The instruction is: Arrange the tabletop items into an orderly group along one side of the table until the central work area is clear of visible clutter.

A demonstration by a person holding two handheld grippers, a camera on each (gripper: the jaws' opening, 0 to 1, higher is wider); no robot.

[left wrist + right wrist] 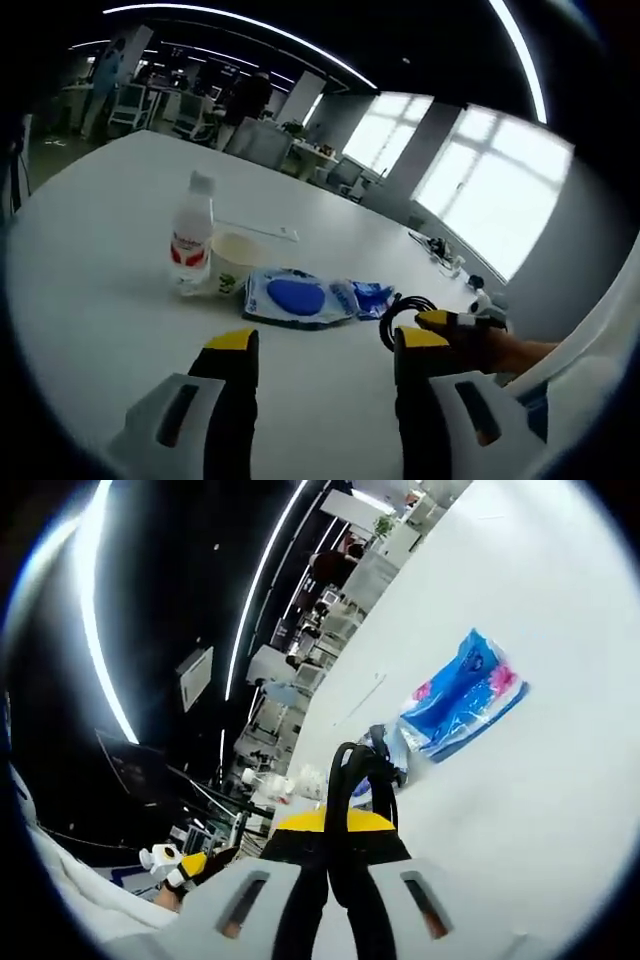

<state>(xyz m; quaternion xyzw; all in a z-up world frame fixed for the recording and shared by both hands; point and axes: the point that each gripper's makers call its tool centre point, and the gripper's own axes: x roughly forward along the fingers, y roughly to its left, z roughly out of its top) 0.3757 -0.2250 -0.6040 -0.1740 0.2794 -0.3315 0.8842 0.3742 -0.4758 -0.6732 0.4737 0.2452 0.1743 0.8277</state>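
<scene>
On the white table [110, 300] stand a clear bottle with a red label [192, 235] and a paper cup [233, 262], side by side. To their right lie a blue-and-white packet [295, 298] and a smaller blue wrapper [371, 297]. My left gripper [325, 340] hovers open in front of them, holding nothing. A black cable loop [404, 311] sits by the wrapper, with the right gripper [458, 321] coming in from the right at it. In the right gripper view, my right gripper [335, 825] is shut on the black cable [350, 765]. A blue-and-pink pack [465, 695] lies beyond it.
A white strip of paper [262, 230] lies on the table behind the cup. Small items [440, 250] sit at the table's far right edge. Office desks, chairs and people [245, 100] fill the room behind. A person's hand [515, 352] holds the right gripper.
</scene>
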